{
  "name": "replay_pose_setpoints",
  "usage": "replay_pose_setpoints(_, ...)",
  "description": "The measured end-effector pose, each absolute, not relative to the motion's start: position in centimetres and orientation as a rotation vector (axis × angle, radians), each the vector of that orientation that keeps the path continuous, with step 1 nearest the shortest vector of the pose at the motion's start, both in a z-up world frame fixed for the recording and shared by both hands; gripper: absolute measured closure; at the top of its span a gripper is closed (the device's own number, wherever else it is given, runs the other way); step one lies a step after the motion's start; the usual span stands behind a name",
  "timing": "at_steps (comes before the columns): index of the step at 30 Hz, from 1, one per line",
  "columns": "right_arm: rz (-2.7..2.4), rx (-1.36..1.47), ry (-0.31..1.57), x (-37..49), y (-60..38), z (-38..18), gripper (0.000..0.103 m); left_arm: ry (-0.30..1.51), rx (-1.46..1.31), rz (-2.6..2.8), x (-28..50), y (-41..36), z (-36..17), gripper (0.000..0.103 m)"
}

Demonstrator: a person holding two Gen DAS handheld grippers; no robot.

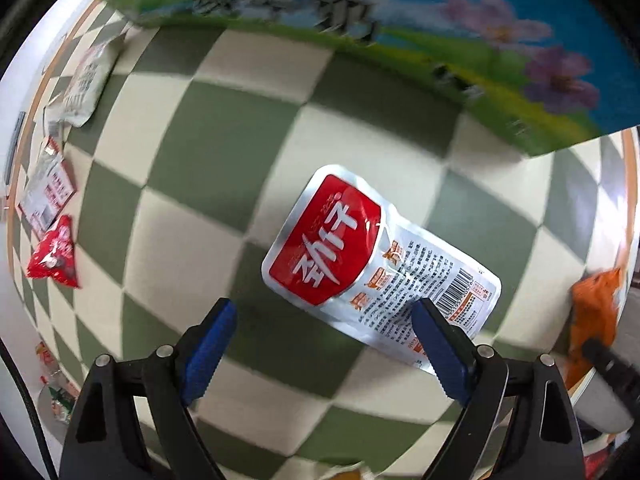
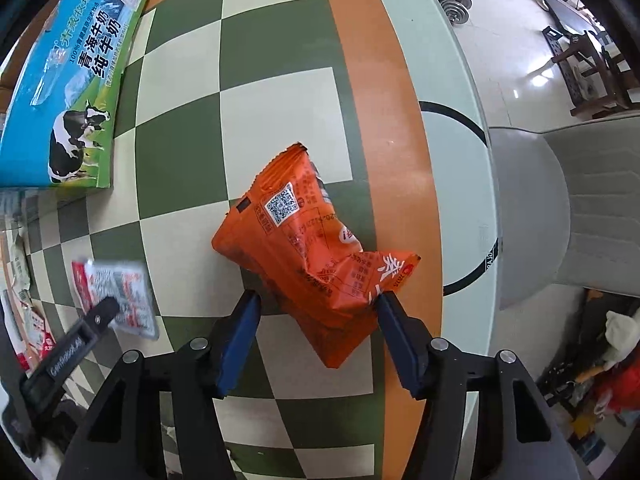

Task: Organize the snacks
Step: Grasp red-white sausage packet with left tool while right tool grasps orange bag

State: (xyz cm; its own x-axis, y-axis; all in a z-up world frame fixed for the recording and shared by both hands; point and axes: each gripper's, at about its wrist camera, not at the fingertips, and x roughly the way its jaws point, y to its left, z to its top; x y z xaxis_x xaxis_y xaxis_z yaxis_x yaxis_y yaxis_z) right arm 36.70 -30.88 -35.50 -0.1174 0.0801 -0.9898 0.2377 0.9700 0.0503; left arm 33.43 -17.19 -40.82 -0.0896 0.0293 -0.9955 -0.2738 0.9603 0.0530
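While both tongs point down at the checkered table, we have a packet under each. Our left tongs stand wide open and empty; the red-and-silver pouch lies flat on the cloth, with one blue finger over its barcode end and the other finger over bare cloth, so it is not yet bracketed. Our right tongs sit around the near end of the orange packet: the right finger touches the crimped corner, while the left finger shows a small gap, so we judge them not yet pressing.

We expect both packets to be light and soft. The orange one looks puffy and crinkled, so it should give under pressure and could slide out of a shallow pinch; we would take it across the flat crimped seam at the near end, not on the air-filled belly. The silver pouch looks glossy and lies flat, so it is likely slippery and hard to get under; pinching across its narrow width near the barcode end seems best, with the tongs shifted to straddle it.

Other packets lie along the far left edge of the table, and a blue milk carton box stands beyond.
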Motion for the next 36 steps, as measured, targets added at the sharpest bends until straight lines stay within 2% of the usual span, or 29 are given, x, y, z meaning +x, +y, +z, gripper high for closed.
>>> replay_pose_setpoints(2, -0.127, 0.247, 1.69, 37.1, -31.1, -35.6, 0.04, 1.697, -0.235, 0.276, 32.5, -15.7, -41.0, 0.014)
replay_pose_setpoints(8, -0.12, 0.27, 1.68, 37.3, -31.2, -34.3, 0.039, 1.752, -0.752, 0.362, 31.4, -10.8, -41.0, 0.014)
replay_pose_setpoints(12, -0.127, 0.273, 1.676, 37.2, -31.1, -34.4, 0.039, 1.769, -0.823, 0.412, 33.0, -10.6, -41.9, 0.014)
replay_pose_setpoints(16, -0.127, 0.268, 1.68, 36.7, -30.9, -34.5, 0.039, 1.825, -0.707, 0.446, 34.1, -12.0, -42.9, 0.015)
replay_pose_setpoints(19, -0.12, 0.264, 1.678, 36.8, -30.8, -34.3, 0.039, 1.786, -0.623, 0.419, 34.7, -14.3, -42.6, 0.014)
replay_pose_setpoints(32, -0.096, 0.205, 1.723, 35.5, -31.0, -35.2, 0.039, 1.831, -0.033, 0.121, 33.3, -18.4, -41.7, 0.014)
replay_pose_setpoints(36, -0.076, 0.199, 1.733, 35.8, -30.3, -35.2, 0.04, 1.889, -0.062, 0.131, 32.2, -17.6, -41.5, 0.014)
